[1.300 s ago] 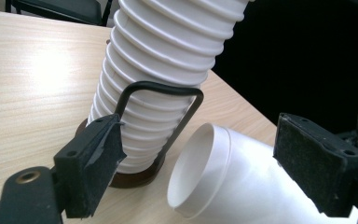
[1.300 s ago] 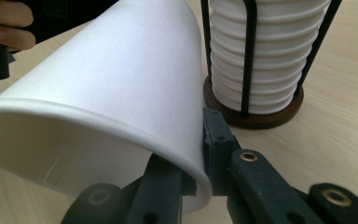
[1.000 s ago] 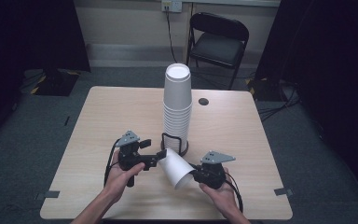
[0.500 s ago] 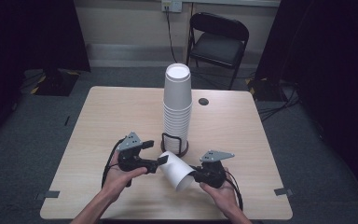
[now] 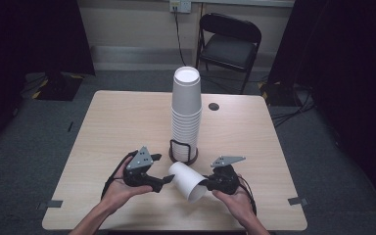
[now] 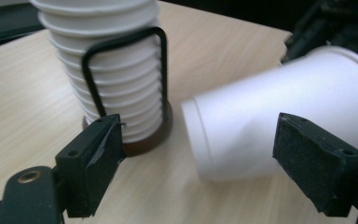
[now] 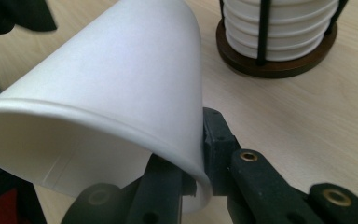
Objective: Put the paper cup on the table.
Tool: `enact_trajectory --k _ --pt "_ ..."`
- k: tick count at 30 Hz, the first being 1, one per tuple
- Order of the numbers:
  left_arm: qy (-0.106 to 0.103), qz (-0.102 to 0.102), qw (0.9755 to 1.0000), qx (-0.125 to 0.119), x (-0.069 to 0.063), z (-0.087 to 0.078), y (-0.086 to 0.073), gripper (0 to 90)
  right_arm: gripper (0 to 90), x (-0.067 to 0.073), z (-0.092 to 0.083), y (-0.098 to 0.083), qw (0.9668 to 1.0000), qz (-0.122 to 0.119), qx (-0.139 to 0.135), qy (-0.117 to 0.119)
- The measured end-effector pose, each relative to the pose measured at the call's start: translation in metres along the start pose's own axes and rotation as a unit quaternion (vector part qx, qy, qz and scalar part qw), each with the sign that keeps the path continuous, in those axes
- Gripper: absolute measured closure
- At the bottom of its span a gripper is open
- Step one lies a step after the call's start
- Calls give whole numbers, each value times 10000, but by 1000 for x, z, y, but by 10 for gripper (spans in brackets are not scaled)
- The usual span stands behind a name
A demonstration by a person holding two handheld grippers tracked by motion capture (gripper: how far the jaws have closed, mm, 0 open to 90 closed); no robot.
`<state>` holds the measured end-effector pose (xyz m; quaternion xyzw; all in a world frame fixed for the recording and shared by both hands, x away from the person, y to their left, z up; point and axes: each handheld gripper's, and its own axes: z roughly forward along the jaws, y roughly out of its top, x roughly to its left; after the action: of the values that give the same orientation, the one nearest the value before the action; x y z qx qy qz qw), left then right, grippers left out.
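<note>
Above the wooden bench point(image 5: 117, 127), a paper cup point(image 5: 188, 180) is being pinched at its rim by the right tongs point(image 5: 209, 185); the left tongs point(image 5: 169, 179) are being held spread at its base.

Light wooden table point(image 5: 117, 127), round-based wire holder point(image 5: 183, 152) with stacked white cups point(image 5: 186, 112), small dark disc, perhaps a grommet point(image 5: 214, 106)

White paper cup point(image 5: 188, 180), plain and smooth, lying on its side just in front of the cup stack point(image 5: 185, 115), tilted, closed base toward the stack's stand, open mouth angled away from it and lower. Rim pinched slightly out of round at one edge.
</note>
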<state>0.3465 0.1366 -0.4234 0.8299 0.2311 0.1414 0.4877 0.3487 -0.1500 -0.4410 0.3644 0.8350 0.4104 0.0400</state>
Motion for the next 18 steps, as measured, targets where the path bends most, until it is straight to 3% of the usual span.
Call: enact_trajectory --k 5,14,18 --pt "-318 445 9984 123 -11 4 -1 161 857 -3 -4 4 9998 20 156 80" --pt "-562 1126 9918 239 -23 11 -4 160 857 -1 -5 7 9987 -74 477 154" --pt "-526 1378 9888 220 -27 13 -5 159 857 0 -6 10 9981 -99 565 225"
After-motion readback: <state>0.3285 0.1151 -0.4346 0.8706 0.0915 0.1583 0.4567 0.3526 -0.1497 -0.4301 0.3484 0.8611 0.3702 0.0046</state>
